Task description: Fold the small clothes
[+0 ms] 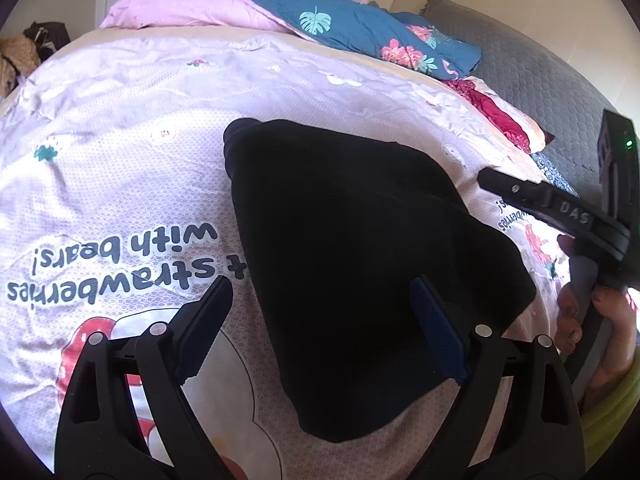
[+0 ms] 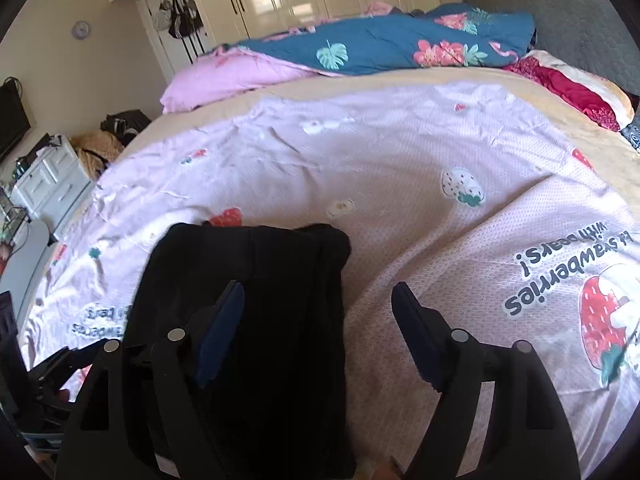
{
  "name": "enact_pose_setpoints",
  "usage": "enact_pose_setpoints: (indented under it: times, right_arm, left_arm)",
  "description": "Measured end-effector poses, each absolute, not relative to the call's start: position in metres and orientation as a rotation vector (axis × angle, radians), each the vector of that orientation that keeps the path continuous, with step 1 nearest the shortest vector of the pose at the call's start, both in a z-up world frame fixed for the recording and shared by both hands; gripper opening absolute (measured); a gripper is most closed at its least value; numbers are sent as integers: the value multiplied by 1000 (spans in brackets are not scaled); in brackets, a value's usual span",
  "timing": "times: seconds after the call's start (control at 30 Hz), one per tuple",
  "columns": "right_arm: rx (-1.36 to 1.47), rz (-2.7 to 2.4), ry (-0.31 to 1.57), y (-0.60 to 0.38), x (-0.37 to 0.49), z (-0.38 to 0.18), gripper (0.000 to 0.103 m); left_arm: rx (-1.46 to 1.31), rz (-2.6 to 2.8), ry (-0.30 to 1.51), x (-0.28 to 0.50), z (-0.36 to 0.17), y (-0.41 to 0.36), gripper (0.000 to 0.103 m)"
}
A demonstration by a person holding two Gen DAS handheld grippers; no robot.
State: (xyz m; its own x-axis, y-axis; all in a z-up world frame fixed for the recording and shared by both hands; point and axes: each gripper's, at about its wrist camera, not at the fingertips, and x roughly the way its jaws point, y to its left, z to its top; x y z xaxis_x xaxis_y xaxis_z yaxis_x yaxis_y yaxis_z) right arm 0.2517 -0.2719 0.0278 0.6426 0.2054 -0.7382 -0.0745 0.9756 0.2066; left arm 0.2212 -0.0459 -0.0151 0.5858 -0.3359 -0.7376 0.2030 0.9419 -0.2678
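1. Left wrist view: left gripper (image 1: 322, 312) jaws spread wide, gripping nothing; black garment (image 1: 360, 264) lies folded mid-frame on the pink bedspread (image 1: 120, 120).
2. Right wrist view: right gripper (image 2: 318, 322) gapes empty; garment at lower left.

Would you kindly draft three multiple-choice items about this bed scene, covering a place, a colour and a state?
1. Where does the black garment lie?
A. on the strawberry-print bedsheet
B. on the grey headboard
C. on the floor

2. What colour is the leaf-print quilt at the far side of the bed?
A. yellow
B. teal blue
C. white

3. How does the left hand-held gripper stand?
A. shut on the garment
B. open, holding nothing
C. shut on the quilt

Answers: 1 A, the sheet shows all round the garment; 2 B, teal blue with flowers; 3 B, its fingers stand wide apart above the cloth.
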Motion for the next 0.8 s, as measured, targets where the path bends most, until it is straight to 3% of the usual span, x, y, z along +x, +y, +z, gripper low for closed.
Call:
enact_pose_setpoints:
  times: [0.27,0.4,0.8]
  right_arm:
    - [123,215,810,-257,209,43,77]
    - [90,198,756,-255,177,49,97]
    - [69,177,694,-253,111,52,98]
  left_arm:
    - [-174,-301,864,208,-5,-36,88]
    - [-194,-287,836,197,5,-29,93]
    - [-183,-235,772,146,20,-25,94]
